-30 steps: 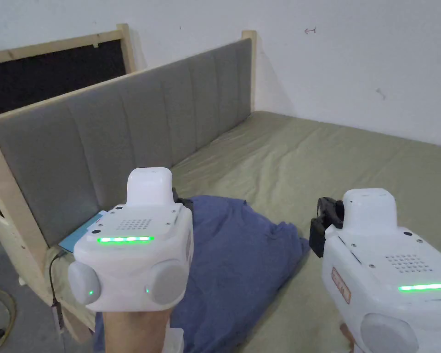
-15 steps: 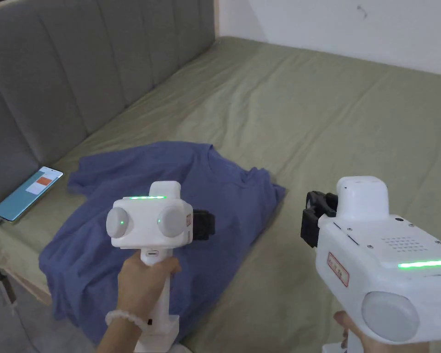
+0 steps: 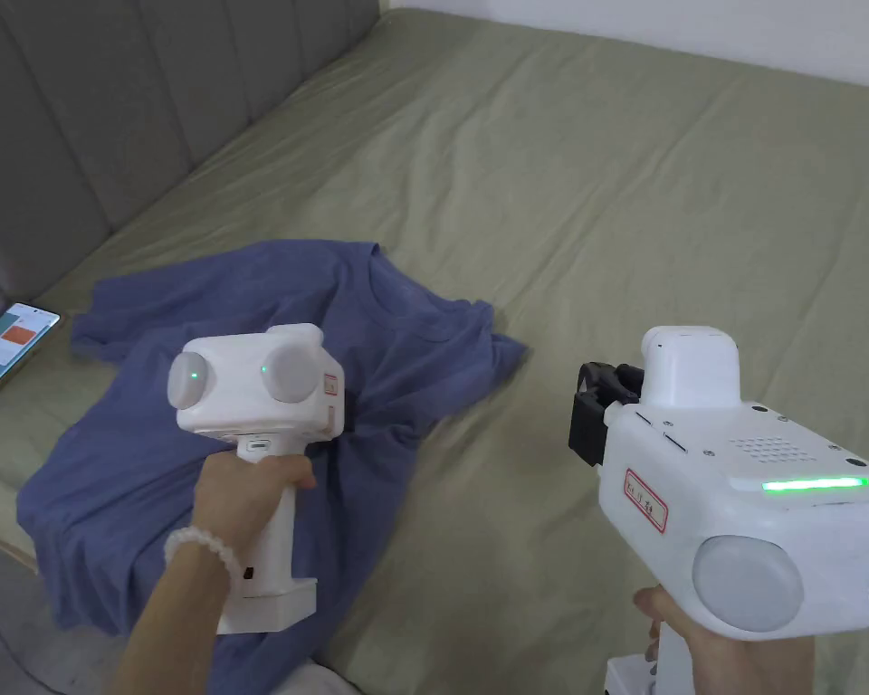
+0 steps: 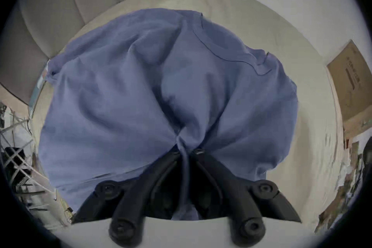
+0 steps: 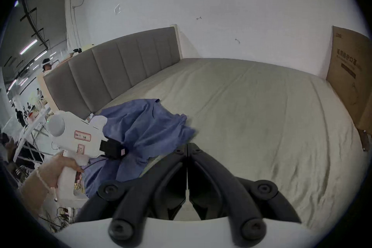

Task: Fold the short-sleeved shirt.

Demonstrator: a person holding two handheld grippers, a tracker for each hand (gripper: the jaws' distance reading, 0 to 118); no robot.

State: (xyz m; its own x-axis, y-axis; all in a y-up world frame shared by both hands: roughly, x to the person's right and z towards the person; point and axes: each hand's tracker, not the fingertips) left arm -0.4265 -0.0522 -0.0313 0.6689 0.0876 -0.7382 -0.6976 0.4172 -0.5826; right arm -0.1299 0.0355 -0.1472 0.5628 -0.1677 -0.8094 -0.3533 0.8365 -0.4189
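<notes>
Bed (image 3: 623, 181), olive-green sheet, creased, padded grey headboard (image 3: 107, 109) along 10 o'clock side. Blue short-sleeved shirt (image 3: 396, 335) lies rumpled at 8 o'clock, hem hanging over near edge. Phone (image 3: 3, 348) flat at 9 o'clock, just beside shirt sleeve.

Setting: bedroom mock-up inside a large hall.
Bedroom cues: bed (image 3: 659, 163) under an olive sheet, grey padded headboard (image 5: 120, 63), bare white wall (image 5: 221, 0).
Hall cues: ceiling strip lights (image 5: 28, 47), people (image 5: 46, 65) behind the headboard, cardboard box (image 5: 350, 75) at the bed's far corner.
</notes>
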